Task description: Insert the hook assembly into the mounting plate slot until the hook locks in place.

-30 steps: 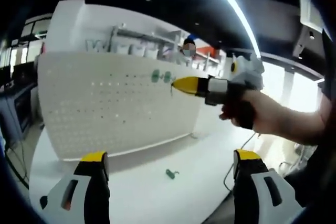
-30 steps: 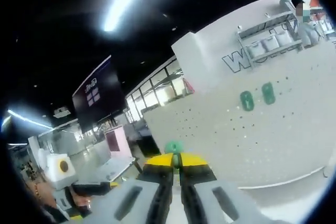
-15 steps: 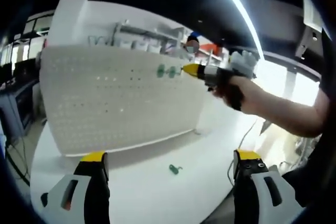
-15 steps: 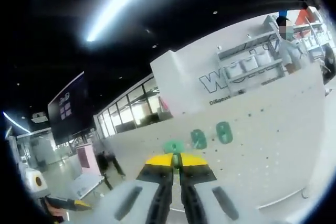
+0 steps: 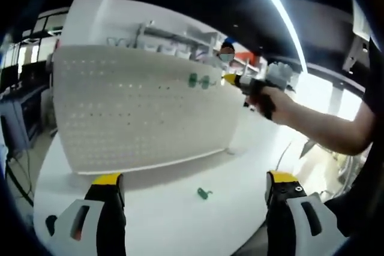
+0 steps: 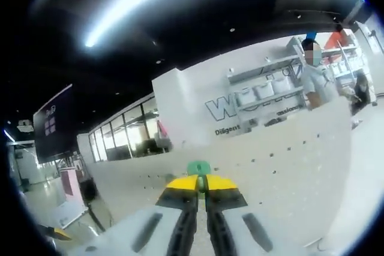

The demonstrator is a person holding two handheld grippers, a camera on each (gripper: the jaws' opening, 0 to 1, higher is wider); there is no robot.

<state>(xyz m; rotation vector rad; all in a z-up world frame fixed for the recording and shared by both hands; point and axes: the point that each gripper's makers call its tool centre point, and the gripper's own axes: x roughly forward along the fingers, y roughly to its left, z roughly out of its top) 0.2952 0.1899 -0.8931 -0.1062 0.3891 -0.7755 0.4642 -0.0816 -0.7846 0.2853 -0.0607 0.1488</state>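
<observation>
Green hook [image 6: 198, 168] sat pinched between the yellow tips of the right gripper [image 6: 201, 183], jaws pressed together on it, only its top showing above them. In the left gripper view that same gripper [image 5: 231, 79] was at the top right part of the white pegboard [image 5: 138, 112], just beside 2 green hooks [image 5: 200, 81] already mounted there.

Change over the last second: the right gripper moved from out in front of the board to close against it. In the right gripper view the 2 mounted hooks slid out of sight and the perforated face came to sit directly behind the held hook. Judged: approach finished, insertion about to start or starting. Contact with a slot could not be told; hook not yet seen locked.

Left gripper [image 5: 195, 184] idle, jaws spread wide, nothing between them, low over the white table [image 5: 156, 220].

1 spare green hook [image 5: 204, 193] lay loose on the table, in front of the board.

A person stood beyond the board, by the shelving.
</observation>
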